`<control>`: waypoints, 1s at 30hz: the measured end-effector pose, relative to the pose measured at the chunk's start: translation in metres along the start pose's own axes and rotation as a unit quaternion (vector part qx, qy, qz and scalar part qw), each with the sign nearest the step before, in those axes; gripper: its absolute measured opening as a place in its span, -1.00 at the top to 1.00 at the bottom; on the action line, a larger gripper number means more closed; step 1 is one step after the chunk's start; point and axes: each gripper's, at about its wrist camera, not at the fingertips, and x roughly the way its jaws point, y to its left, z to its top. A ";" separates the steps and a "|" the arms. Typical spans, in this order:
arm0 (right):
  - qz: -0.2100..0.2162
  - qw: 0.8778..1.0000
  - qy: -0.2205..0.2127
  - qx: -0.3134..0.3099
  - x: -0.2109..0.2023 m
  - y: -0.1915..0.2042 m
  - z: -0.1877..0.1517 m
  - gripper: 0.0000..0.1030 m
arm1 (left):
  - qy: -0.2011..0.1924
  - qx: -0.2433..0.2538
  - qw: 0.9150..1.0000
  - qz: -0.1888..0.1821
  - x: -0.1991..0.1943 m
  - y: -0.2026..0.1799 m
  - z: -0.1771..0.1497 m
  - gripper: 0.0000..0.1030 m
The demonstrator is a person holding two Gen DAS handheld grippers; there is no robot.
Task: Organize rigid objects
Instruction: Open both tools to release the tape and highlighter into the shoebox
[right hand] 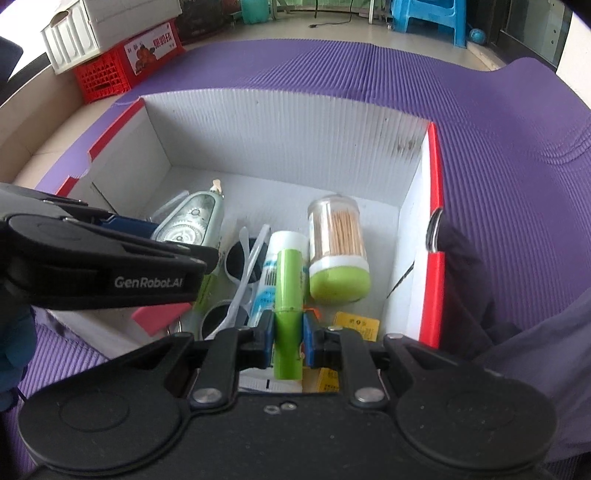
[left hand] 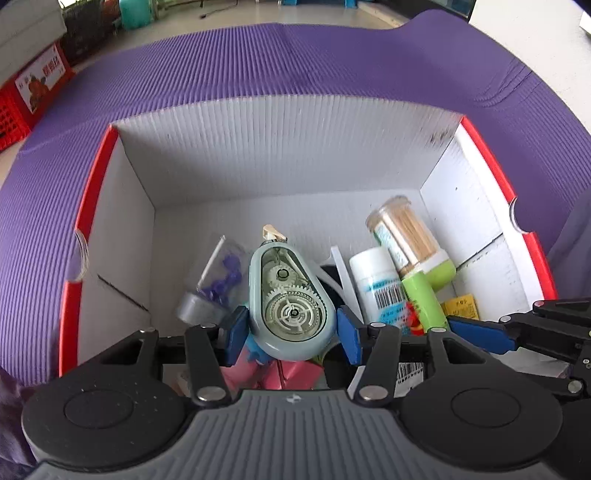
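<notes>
— What sort of place is this?

— It looks like a lived-in room used for storage — a home or a small back room, which of the two cannot be told. A ribbed purple mat (right hand: 369, 70) lies on a pale tiled floor (right hand: 332, 29).

— What else shows it?

— A red plastic crate (right hand: 107, 77) with a white cardboard box (right hand: 92, 22) stacked on it, a blue plastic stool (right hand: 428, 18) — and a teal container (left hand: 135, 13) by the far wall.
</notes>
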 end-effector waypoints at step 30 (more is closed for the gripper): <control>0.043 0.997 -0.070 0.015 -0.104 0.004 -0.030 0.11 | -0.102 -0.014 0.995 0.005 -0.130 -0.018 -0.047 -0.12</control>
